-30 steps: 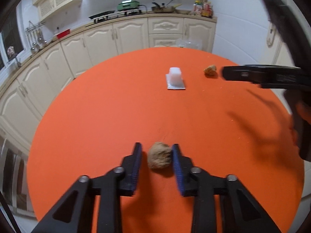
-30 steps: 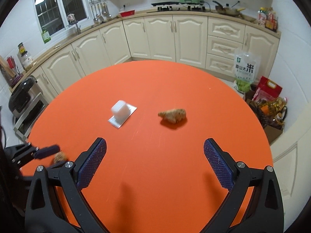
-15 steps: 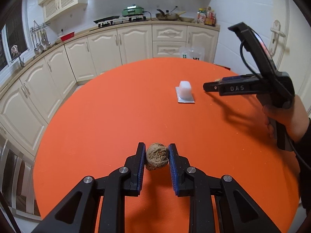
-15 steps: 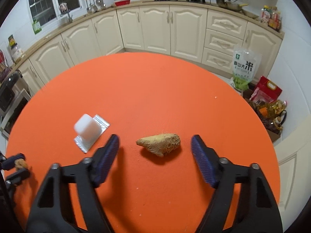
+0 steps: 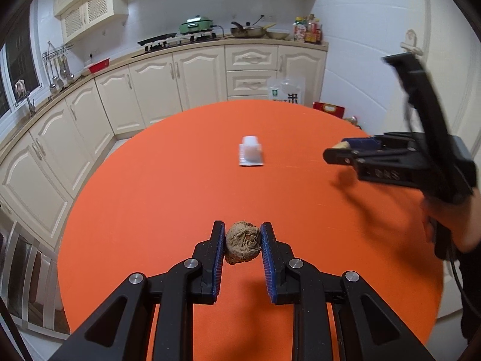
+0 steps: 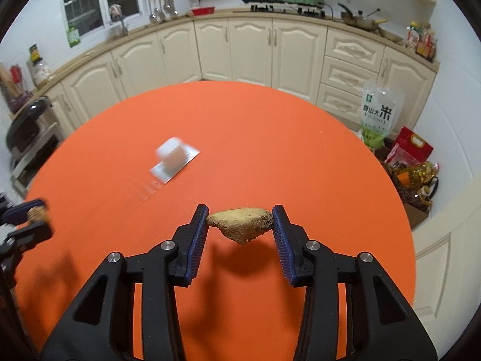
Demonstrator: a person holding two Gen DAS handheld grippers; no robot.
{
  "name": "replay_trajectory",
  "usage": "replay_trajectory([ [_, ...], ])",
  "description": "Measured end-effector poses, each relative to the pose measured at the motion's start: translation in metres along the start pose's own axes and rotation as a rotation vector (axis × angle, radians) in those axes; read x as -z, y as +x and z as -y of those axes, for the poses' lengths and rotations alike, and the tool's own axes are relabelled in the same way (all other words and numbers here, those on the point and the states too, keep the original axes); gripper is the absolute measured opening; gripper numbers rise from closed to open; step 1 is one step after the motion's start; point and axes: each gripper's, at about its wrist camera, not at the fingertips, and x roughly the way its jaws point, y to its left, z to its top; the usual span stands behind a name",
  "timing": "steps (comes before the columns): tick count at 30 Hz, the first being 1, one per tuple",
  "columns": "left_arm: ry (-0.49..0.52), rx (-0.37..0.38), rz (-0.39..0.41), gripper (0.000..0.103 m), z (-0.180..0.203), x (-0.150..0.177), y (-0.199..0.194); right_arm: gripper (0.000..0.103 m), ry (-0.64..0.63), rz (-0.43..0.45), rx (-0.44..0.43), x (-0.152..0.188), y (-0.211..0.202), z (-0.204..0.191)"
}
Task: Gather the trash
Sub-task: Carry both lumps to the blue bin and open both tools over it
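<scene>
In the left wrist view, a round brown lump (image 5: 243,246) is squeezed between the narrow jaws of the left gripper (image 5: 243,251), above the orange table (image 5: 168,198). In the right wrist view, a tan chunk (image 6: 240,224) is pinched by the right gripper (image 6: 240,234), whose jaws have just been closing, and is lifted off the table.

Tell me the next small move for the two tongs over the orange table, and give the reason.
Probably carry both loads off to wherever the trash goes. The left tongs are shut on the round brown lump; the right tongs, jaws just closed, pinch the pointed tan scrap clear of the orange table. Only the white packet remains, and no bin shows.
</scene>
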Motion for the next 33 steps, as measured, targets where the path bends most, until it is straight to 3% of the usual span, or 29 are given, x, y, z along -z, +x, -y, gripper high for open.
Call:
replay_trajectory([
  [8, 0.061, 0.043, 0.016, 0.020, 0.060, 0.007, -0.033, 0.041, 0.030, 0.071, -0.011, 0.063, -0.091, 0.016],
  [16, 0.175, 0.168, 0.001, 0.020, 0.154, 0.010, -0.049, 0.041, 0.139, 0.117, 0.067, 0.137, -0.170, 0.075],
  [25, 0.295, 0.250, -0.069, 0.020, 0.244, -0.005, -0.023, 0.041, 0.259, 0.079, 0.123, 0.208, -0.193, 0.142],
  [33, 0.363, 0.287, -0.142, 0.020, 0.317, -0.028, 0.027, 0.041, 0.321, 0.032, 0.140, 0.243, -0.182, 0.183],
])
